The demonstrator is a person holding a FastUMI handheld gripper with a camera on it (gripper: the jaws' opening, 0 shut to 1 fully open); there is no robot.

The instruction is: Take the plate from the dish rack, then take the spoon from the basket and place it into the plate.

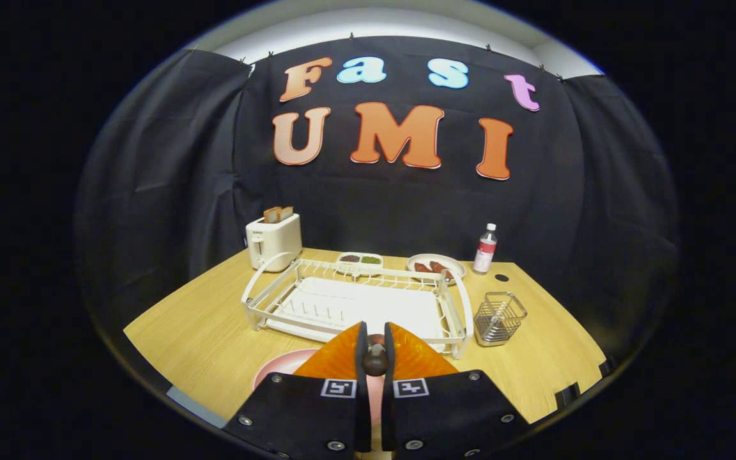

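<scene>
A pink plate (280,369) lies on the wooden table in front of the white dish rack (259,305), mostly hidden under my fingers. My gripper (375,348) is shut on a dark spoon (375,363), whose rounded end shows in the narrow gap between the fingers. The spoon hangs over the plate; I cannot tell whether it touches. The wire basket (499,317) stands to the right of the rack, beyond my fingers, and holds nothing I can see. The rack holds no dishes.
Behind the rack stand a white toaster (273,242) with bread, a small two-part dish (360,260), a plate of food (436,266) and a bottle (485,249). Bare tabletop lies left of the rack and around the basket.
</scene>
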